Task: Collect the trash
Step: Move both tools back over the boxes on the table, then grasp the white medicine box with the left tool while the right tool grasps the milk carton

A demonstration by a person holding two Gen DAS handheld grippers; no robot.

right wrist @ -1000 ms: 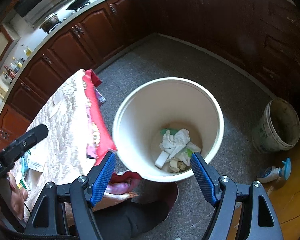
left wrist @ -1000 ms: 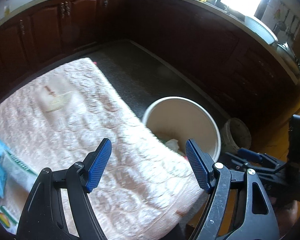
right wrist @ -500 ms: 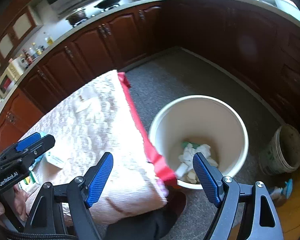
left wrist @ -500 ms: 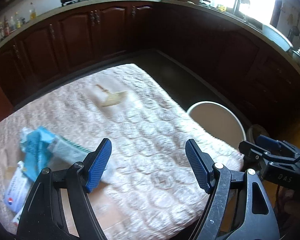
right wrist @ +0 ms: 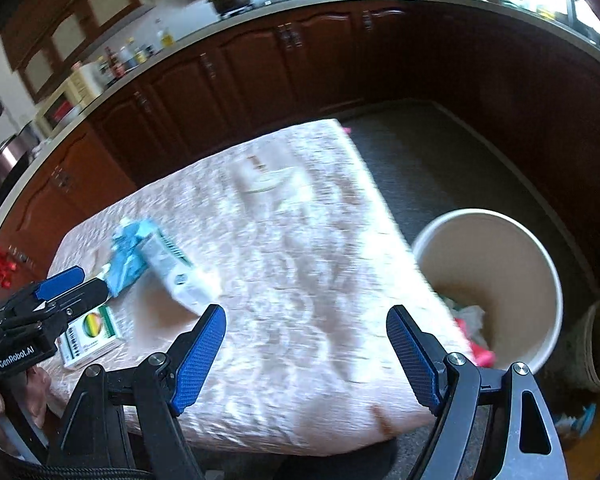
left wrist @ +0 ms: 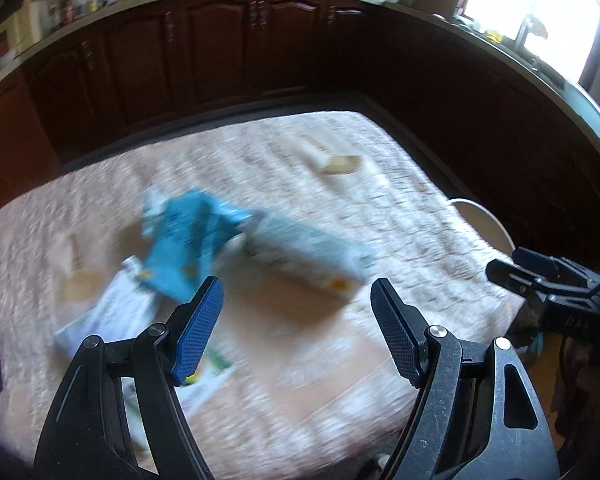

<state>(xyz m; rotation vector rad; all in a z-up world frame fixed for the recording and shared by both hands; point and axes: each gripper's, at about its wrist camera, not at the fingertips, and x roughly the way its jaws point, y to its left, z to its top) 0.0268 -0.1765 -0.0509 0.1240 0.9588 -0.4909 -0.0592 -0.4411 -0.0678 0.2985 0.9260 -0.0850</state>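
A table with a pink patterned cloth (left wrist: 300,168) (right wrist: 300,248) carries trash: a crumpled blue wrapper (left wrist: 188,240) (right wrist: 130,254), a long white carton (left wrist: 308,252) (right wrist: 176,272), a small white box with a colourful label (right wrist: 90,338), a white packet (left wrist: 108,312) and a small tan scrap (left wrist: 340,165) (right wrist: 266,186). A white bin (right wrist: 488,280) (left wrist: 488,224) with crumpled paper inside stands on the floor right of the table. My left gripper (left wrist: 296,332) is open and empty above the table's near side. My right gripper (right wrist: 306,356) is open and empty over the table's near edge.
Dark wooden kitchen cabinets (left wrist: 220,52) curve round the back under a counter with pots and bottles. A smaller dirty bucket (right wrist: 598,348) stands on the grey floor right of the bin. The views are motion-blurred.
Both grippers have swung left, away from the bin and over the table. The wrappers and boxes have come into the middle of both views. Both stay open and empty.
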